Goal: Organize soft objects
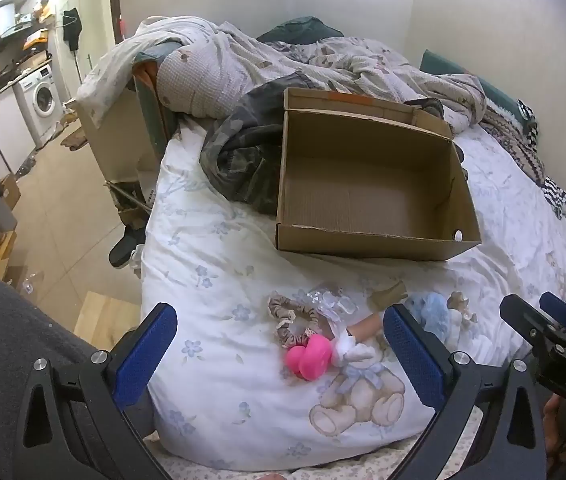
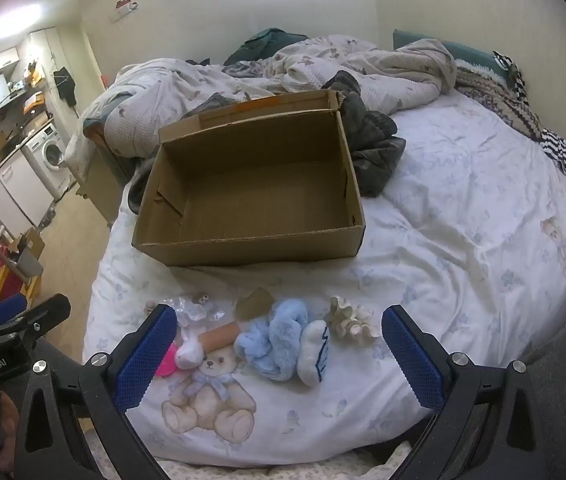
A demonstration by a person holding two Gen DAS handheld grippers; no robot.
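An open cardboard box (image 1: 367, 216) (image 2: 251, 208) lies empty on the bed. In front of it lies a row of small soft things: a pink item (image 1: 309, 358) (image 2: 165, 362), a beige scrunchie (image 1: 293, 318), a clear scrunchie (image 1: 333, 304) (image 2: 193, 310), a tan tube with a white end (image 2: 213, 340), a blue fluffy piece (image 2: 277, 340) (image 1: 433, 314), a white pad (image 2: 315, 354) and a cream scrunchie (image 2: 351, 322). My left gripper (image 1: 279, 354) is open above the pink item. My right gripper (image 2: 279, 354) is open above the blue piece. Both are empty.
The bed has a white bear-print sheet (image 2: 463, 240), a crumpled duvet (image 1: 243, 64) and dark clothing (image 1: 243, 152) behind the box. Its left edge drops to a tiled floor (image 1: 67, 208) with a washing machine (image 1: 43, 100) and cabinets beyond. A wall (image 2: 463, 0) stands behind the bed.
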